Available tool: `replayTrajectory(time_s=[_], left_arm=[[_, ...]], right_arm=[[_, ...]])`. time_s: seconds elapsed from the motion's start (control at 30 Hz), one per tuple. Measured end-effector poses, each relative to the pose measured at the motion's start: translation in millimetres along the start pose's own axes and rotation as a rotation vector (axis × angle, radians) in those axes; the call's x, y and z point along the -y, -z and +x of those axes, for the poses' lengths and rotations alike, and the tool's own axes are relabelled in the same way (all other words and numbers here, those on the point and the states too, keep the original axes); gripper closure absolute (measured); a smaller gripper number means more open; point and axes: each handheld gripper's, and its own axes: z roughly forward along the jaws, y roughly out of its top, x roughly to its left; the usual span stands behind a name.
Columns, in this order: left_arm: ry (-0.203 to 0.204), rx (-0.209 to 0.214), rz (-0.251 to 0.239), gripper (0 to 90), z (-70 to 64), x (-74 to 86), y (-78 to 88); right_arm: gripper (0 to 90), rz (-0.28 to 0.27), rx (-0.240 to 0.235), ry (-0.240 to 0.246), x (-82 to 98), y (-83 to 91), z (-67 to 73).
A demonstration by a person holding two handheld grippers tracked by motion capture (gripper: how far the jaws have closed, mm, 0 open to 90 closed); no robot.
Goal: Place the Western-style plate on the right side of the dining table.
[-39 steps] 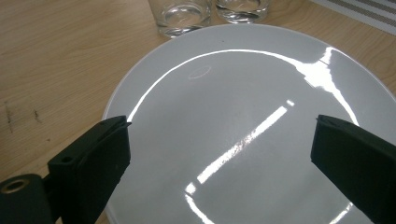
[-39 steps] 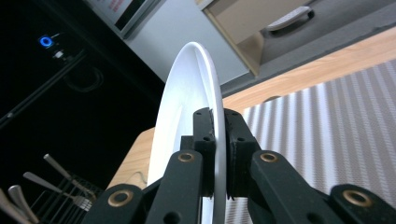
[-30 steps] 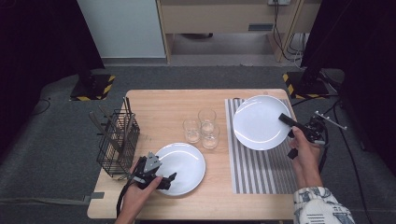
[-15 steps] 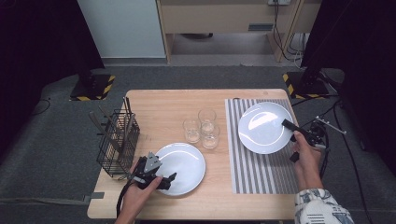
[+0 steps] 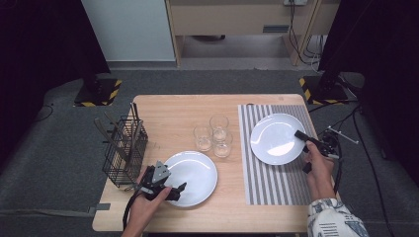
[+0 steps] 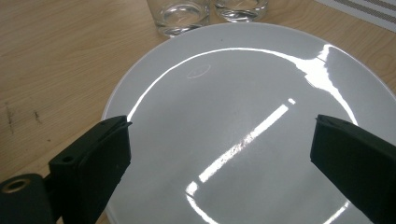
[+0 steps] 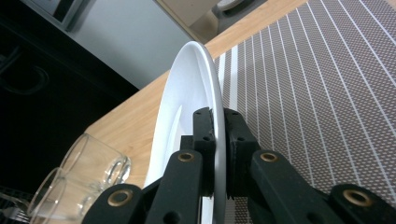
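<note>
Right gripper clamps the rim of a white plate over the striped mat at the table's right edge. Left gripper, jaws wide apart, sits over a second plate near the front edge. 3 glasses stand mid-table; a wire basket stands at the left edge.
</note>
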Motion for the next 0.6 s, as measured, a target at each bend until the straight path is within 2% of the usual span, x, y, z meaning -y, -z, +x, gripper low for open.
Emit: replayTrajectory(time_s=[0.33, 0.6], left_arm=[[-0.004, 0.0, 0.001, 4.1, 0.0, -0.2, -0.1], [-0.007, -0.001, 0.0, 4.1, -0.9, -0.5, 0.0]], right_arm=[[85.6, 0.008, 0.008, -0.011, 3.3, -2.0, -3.5], [84.8, 0.032, 0.008, 0.016, 3.0, -1.7, -5.9]])
